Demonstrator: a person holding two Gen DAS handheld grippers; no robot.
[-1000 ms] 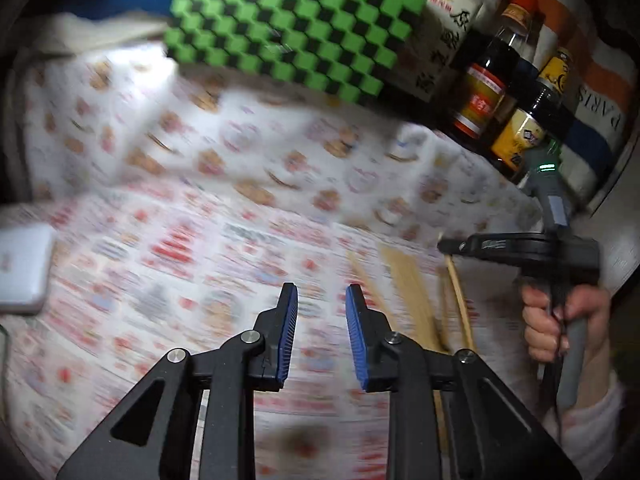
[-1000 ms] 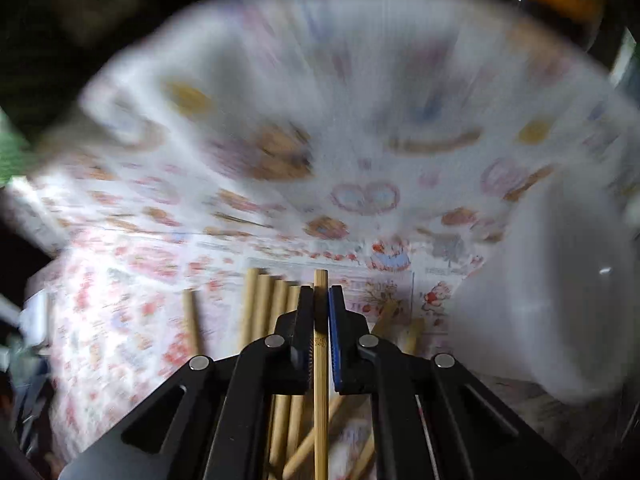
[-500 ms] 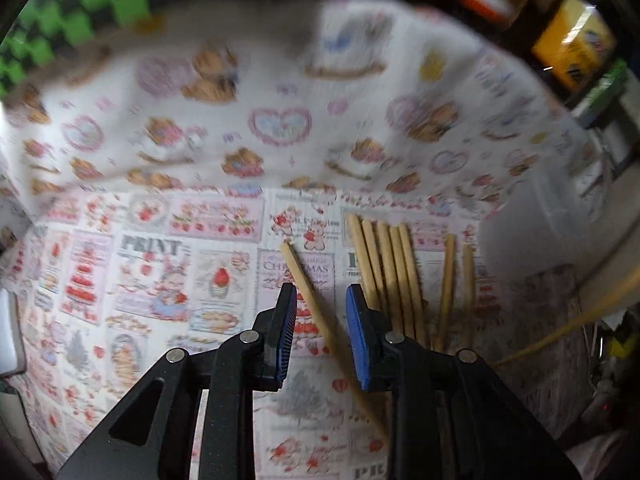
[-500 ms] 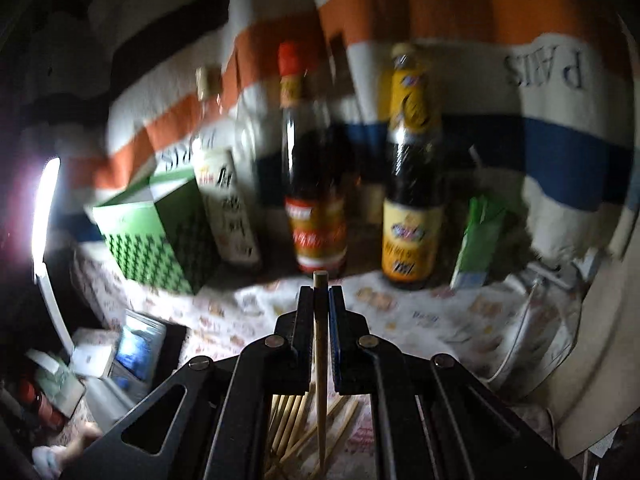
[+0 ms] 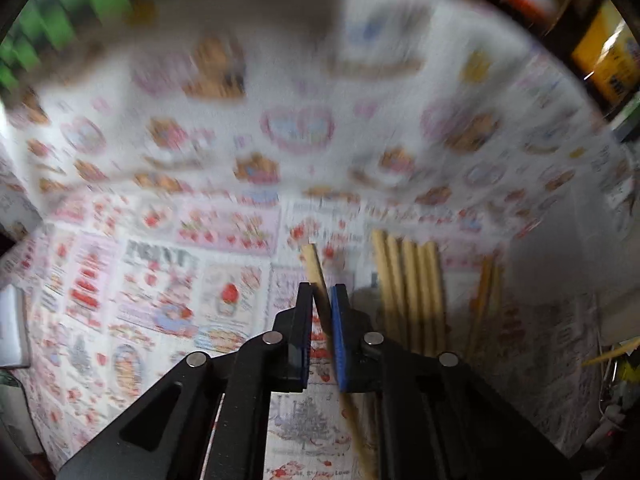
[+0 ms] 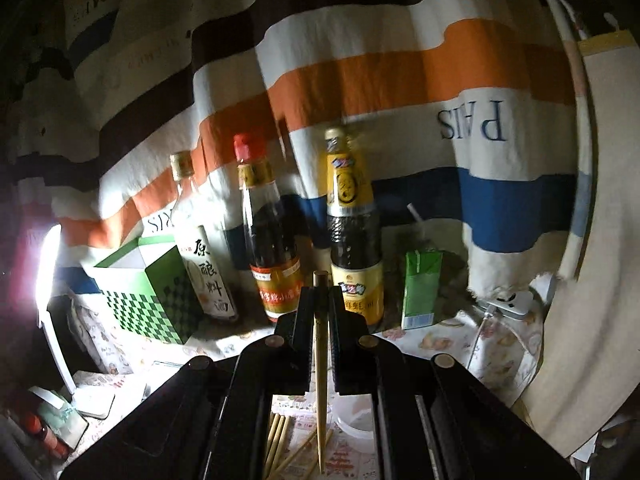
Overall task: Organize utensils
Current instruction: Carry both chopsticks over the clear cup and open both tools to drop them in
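Pointing steeply down at the patterned tablecloth (image 5: 168,280), the left gripper (image 5: 321,300) has just been closing, and its blue pads now pinch a single chopstick (image 5: 314,268) that lies slanted on the cloth, its blunt end poking out beyond the fingertips. Just to the right of it a row of chopsticks (image 5: 408,280) lies side by side on the cloth, with two more chopsticks (image 5: 486,292) further right. The right gripper (image 6: 320,292) is closed tight on another chopstick (image 6: 320,380), held well above the table along the line of the fingers, its square end showing past the tips and its thin end hanging back toward the camera. Beyond it stand a red-capped bottle (image 6: 272,248), a yellow-labelled bottle (image 6: 354,240), a green carton (image 6: 422,284) and a green checkered box (image 6: 156,292) against a striped cloth (image 6: 400,80). Below, a white cup (image 6: 356,420) sits on the table.
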